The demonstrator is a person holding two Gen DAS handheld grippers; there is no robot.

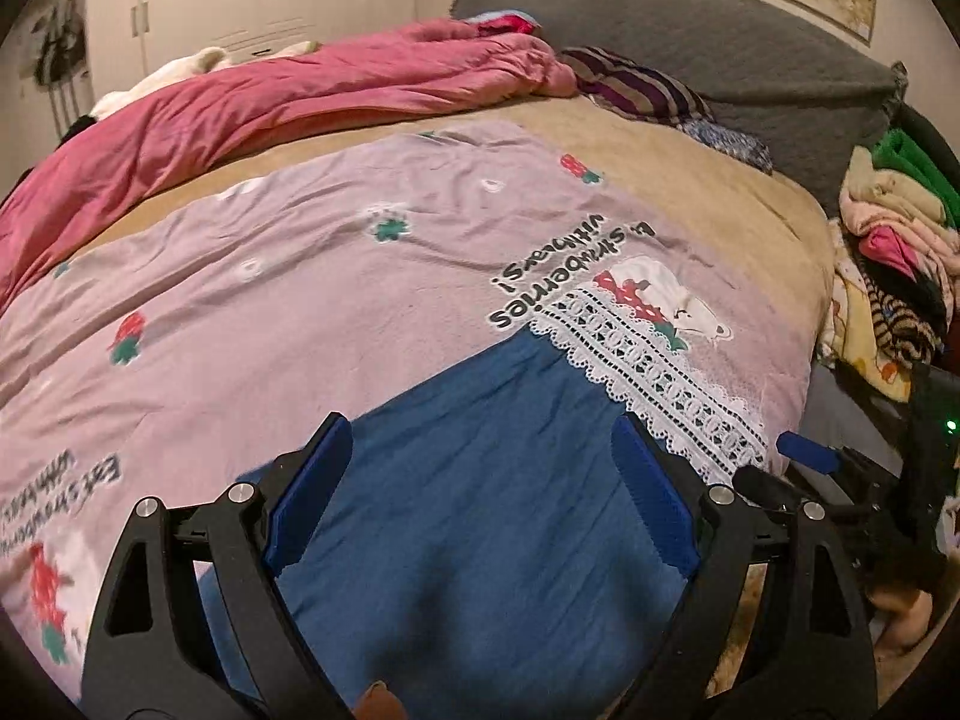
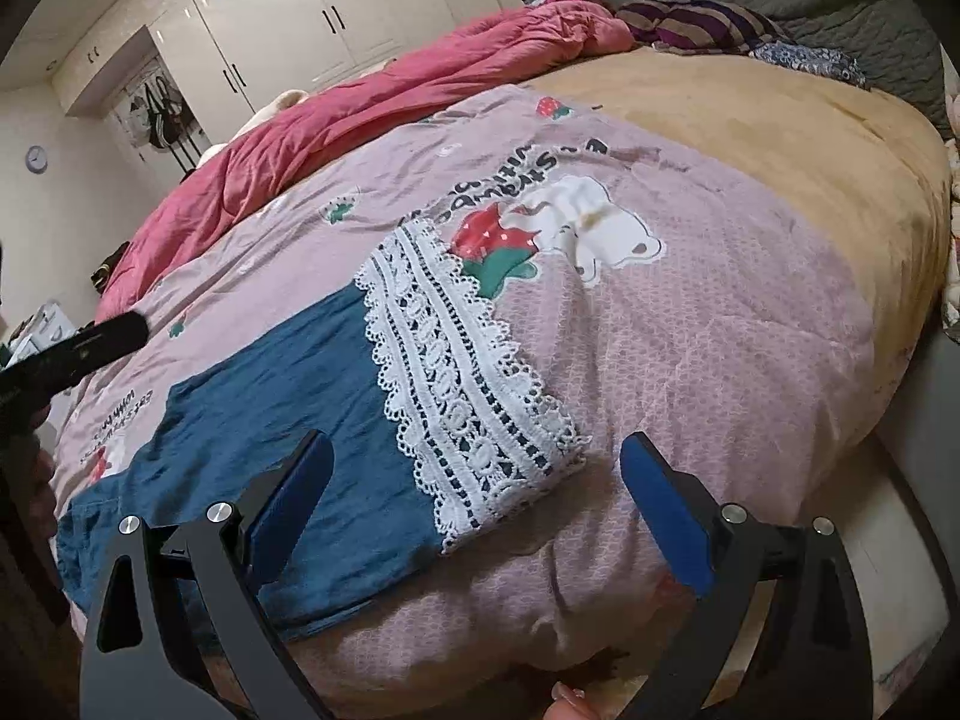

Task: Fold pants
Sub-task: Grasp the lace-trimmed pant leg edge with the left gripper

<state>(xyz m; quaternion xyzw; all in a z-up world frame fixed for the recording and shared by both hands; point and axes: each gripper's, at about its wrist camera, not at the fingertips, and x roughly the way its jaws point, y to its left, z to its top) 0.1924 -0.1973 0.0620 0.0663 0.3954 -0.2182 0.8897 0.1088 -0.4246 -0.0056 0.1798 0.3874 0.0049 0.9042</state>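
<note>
**Pants folded flat, both tools free**

Blue cloth fills the view right under my left tool [image 1: 480,474], whose jaws stand wide with nothing between them. My right tool [image 2: 474,492] hangs wide and empty too, just above the white lace hem [image 2: 474,396]. Ahead of both tools the pants [image 2: 270,420] lie flat on the pink strawberry quilt [image 1: 300,276] as a compact rectangle, lace edge to the right. I judge one fold made; another halving may remain.
</note>
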